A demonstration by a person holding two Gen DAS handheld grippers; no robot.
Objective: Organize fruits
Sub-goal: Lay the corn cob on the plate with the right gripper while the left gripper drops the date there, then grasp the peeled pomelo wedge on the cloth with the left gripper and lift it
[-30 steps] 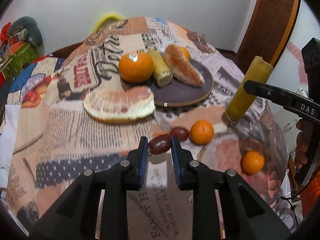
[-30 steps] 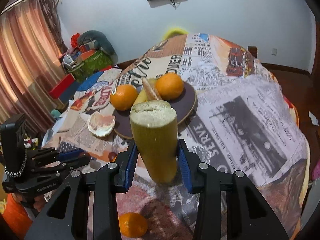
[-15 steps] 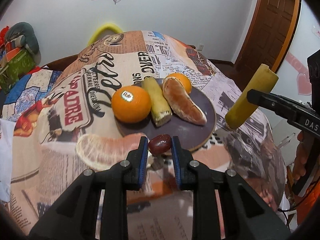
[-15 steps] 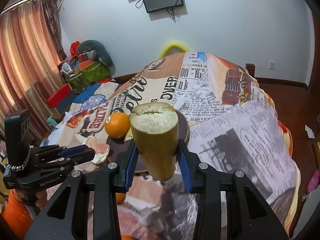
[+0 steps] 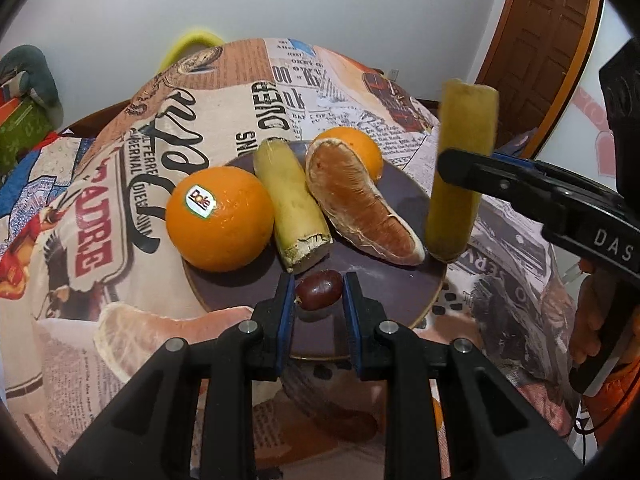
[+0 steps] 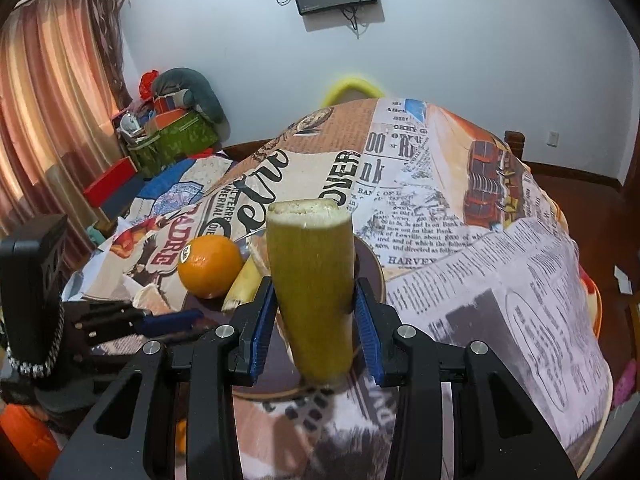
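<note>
My left gripper [image 5: 319, 294] is shut on a dark red grape [image 5: 319, 289], held just over the near part of the dark round plate [image 5: 384, 292]. On the plate lie a large orange [image 5: 219, 219] with a sticker, a yellow cane piece [image 5: 291, 205], a peeled pomelo wedge [image 5: 360, 210] and a second orange [image 5: 352, 148] behind it. My right gripper [image 6: 315, 320] is shut on a thick yellow cane piece [image 6: 311, 284], upright over the plate's right edge; it also shows in the left wrist view [image 5: 460, 168].
A pomelo segment [image 5: 160, 332] lies on the newspaper-print tablecloth [image 5: 224, 92] left of the plate. A wooden door [image 5: 548, 28] is at the far right. Boxes and cushions [image 6: 172, 120] are piled by the curtain at the left.
Both grippers have moved forward from the table's near side to the plate, carrying the grape and the cane piece. The loose small oranges have dropped out of view.
</note>
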